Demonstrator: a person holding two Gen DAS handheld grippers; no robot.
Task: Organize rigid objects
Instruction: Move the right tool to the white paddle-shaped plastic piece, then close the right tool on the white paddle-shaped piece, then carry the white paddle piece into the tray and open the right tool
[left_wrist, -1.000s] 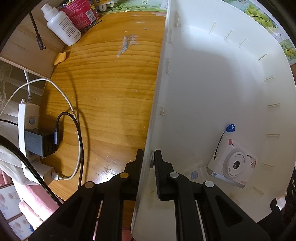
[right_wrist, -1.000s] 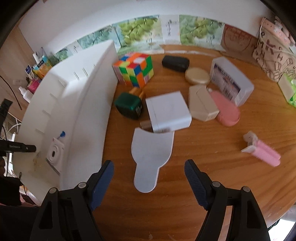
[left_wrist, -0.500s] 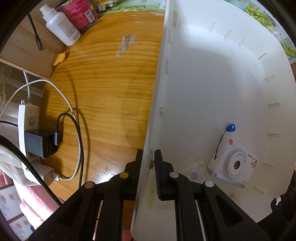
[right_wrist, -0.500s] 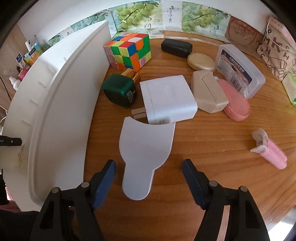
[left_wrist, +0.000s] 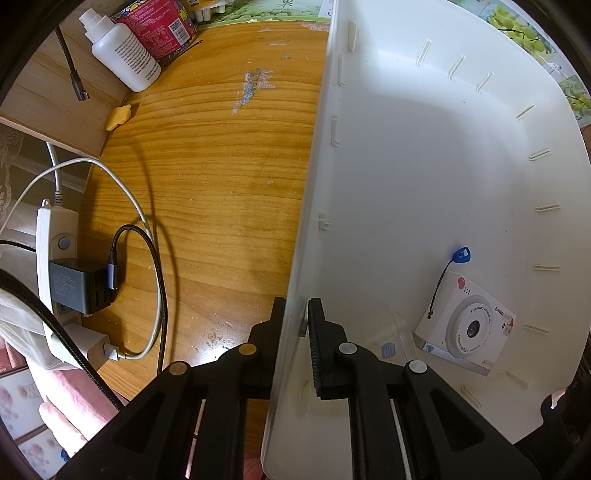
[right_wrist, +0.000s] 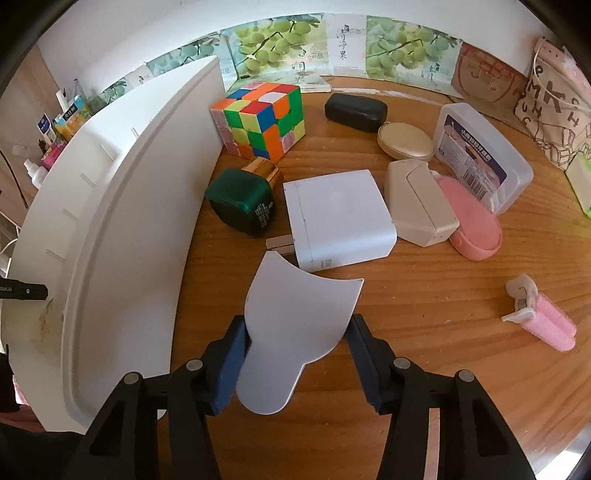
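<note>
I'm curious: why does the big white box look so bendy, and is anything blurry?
Right wrist view: the fisheye lens curves the white bin's straight wall; the tabletop objects look sharp. Left wrist view: the bin rim also bows, shadow falls inside, and nothing looks blurred.

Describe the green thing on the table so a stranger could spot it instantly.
Find the big white bin on the wooden table. Beside its outer wall, below the colourful puzzle cube, lies a dark green bottle on its side, the only one with a gold cap.

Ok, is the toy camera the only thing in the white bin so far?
Yes, the left wrist view shows only the toy camera with its strap lying inside the white bin.
</note>
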